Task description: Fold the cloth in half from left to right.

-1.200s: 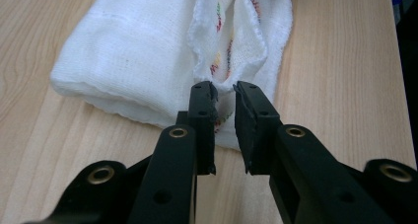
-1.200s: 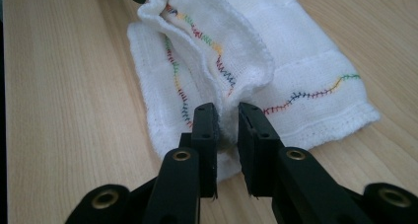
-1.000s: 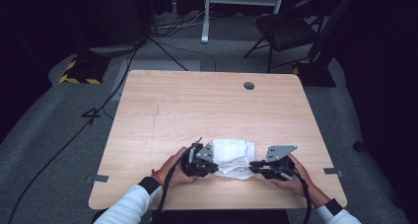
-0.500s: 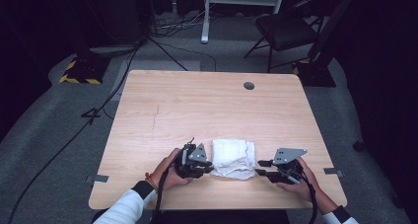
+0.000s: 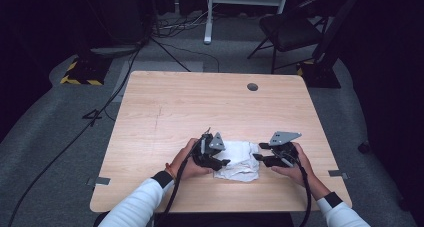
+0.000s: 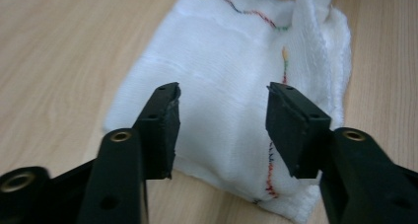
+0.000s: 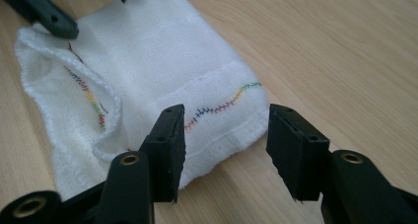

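From above, a folded white cloth (image 5: 239, 159) lies near the front edge of the wooden table (image 5: 200, 107), between the left gripper (image 5: 220, 162) and the right gripper (image 5: 258, 153); along the left gripper (image 6: 222, 120), its jaws have just been opening and stand half apart over the cloth (image 6: 236, 81), gripping nothing; along the right gripper (image 7: 224, 140), likewise parted and empty at a stitched hem; the cloth (image 7: 148, 66) looks light, limp and likely to sag, best pinched at a corner or hem.
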{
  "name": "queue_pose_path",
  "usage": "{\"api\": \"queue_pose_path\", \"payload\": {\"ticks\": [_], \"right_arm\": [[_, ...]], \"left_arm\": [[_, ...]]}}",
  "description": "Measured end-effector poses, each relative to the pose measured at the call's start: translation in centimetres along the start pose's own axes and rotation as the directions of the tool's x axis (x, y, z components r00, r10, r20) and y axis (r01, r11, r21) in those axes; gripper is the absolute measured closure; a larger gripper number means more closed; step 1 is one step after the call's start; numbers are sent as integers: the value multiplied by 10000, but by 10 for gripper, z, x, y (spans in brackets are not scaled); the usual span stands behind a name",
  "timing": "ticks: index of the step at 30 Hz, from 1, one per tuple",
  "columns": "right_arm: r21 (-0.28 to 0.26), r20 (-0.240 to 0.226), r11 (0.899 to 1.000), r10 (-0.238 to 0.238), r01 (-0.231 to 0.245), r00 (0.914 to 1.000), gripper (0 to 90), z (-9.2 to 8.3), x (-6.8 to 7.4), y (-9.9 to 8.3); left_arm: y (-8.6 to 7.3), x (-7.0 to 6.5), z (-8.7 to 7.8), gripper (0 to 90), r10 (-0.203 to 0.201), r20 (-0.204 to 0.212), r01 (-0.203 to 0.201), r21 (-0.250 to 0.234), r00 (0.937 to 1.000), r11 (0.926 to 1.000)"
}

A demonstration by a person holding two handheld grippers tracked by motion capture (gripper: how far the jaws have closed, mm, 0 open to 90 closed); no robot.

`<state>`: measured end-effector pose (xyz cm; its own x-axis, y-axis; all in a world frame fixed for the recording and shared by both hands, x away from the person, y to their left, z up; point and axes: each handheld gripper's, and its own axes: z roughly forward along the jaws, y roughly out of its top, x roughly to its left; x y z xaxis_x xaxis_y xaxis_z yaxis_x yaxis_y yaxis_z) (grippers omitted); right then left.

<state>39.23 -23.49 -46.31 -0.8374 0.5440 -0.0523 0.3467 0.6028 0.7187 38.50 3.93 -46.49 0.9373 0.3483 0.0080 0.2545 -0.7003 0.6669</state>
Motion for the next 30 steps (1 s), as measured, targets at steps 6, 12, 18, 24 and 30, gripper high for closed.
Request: {"api": "queue_pose_path", "payload": {"ticks": [6,12,18,24,30], "right_arm": [[195,-876,9972,-700,719,9937,472,3,17,-3],[520,-909,9935,-958,1008,9912,424,3,33,-13],[602,-644,9956,-673,712,9956,396,4,38,-23],[496,-716,9962,-681,718,9951,420,4,37,-26],[424,-392,9955,-834,851,9957,409,1,41,-23]], "left_arm": [[-6,-12,-1,416,262,-200,-256,288,9995,9993],[-21,-24,0,390,133,-574,-110,401,9983,9991],[-28,-33,4,363,28,-994,-21,71,9950,10000],[-30,-30,4,324,-587,-824,571,-211,9949,9981],[-27,-30,-6,245,-314,-998,297,-183,9945,9994]]}}
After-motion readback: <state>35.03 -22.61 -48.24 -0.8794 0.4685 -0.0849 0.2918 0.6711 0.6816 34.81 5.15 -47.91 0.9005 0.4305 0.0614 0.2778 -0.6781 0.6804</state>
